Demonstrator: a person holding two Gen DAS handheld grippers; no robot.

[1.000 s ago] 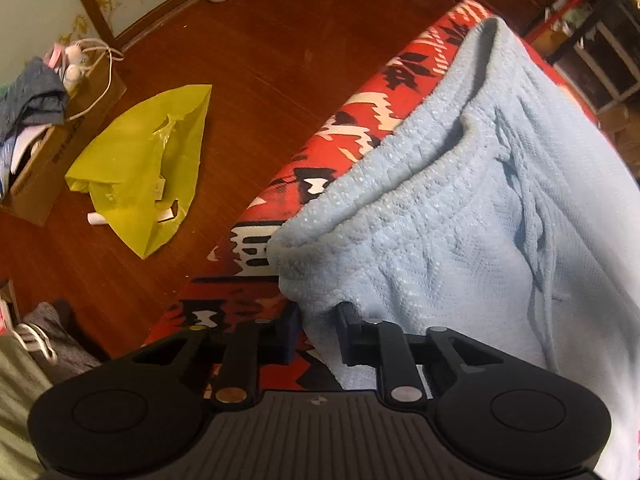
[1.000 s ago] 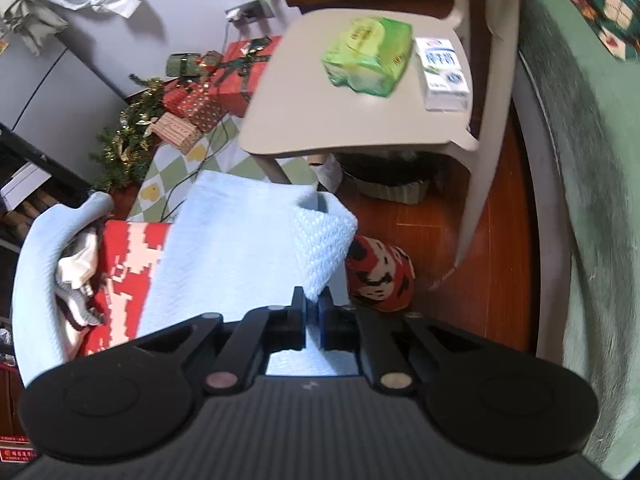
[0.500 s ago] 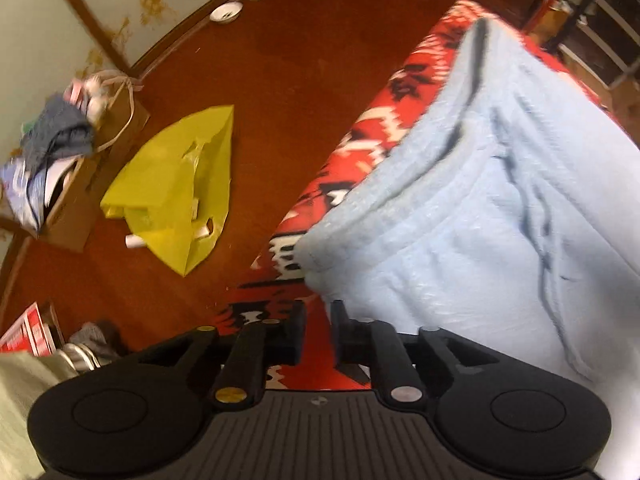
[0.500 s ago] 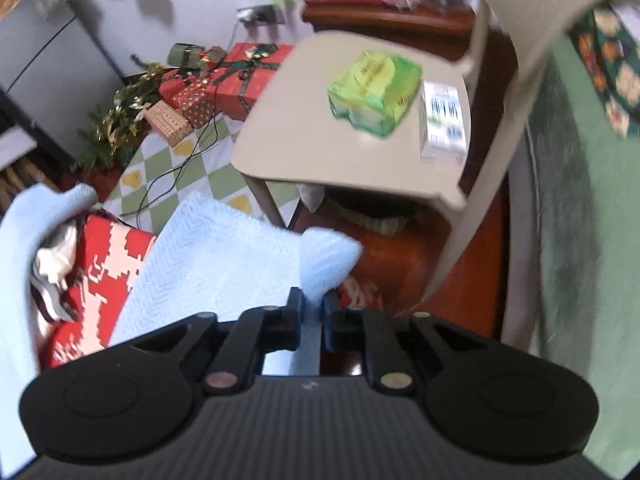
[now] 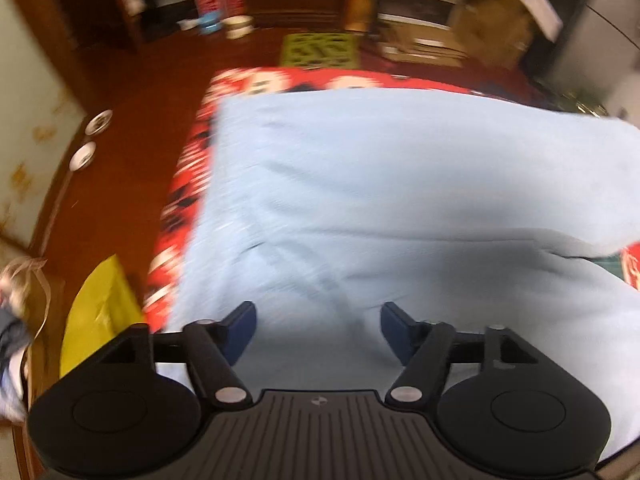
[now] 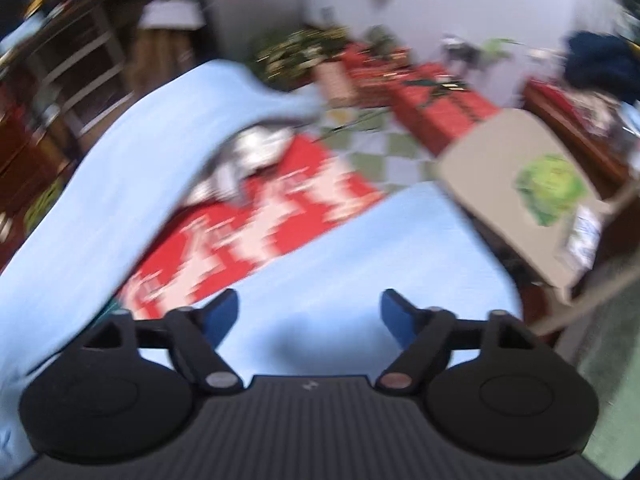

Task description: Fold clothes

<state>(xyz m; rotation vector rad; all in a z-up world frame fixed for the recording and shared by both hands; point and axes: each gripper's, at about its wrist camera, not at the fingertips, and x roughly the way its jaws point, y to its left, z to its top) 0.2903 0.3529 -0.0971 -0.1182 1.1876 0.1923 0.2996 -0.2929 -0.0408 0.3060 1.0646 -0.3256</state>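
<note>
Both handheld grippers point steeply downward, the left gripper and the right gripper each with jaws opening wide, blue pads well apart and nothing pressed between them, both views blurred by motion.

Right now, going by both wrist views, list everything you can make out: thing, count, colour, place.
Garment: one, light blue, spread over the patterned cloth, part of it doubled over.
Patterned cloth: one, red with white and black, under the garment.
Bag: one, yellow, on the wooden floor left of the cloth.
Small dishes: two, white, on the floor by the wall.
Mat: one, green, on the floor beyond the cloth.
Chair: one, beige, right of the cloth.
Packet: one, green, on the chair seat.
Wrapped boxes: several, red, by the far wall; blurred.
Left gripper: black with blue pads, jaws opening, nothing pinched.
Right gripper: the same, jaws opening, nothing pinched.
</note>
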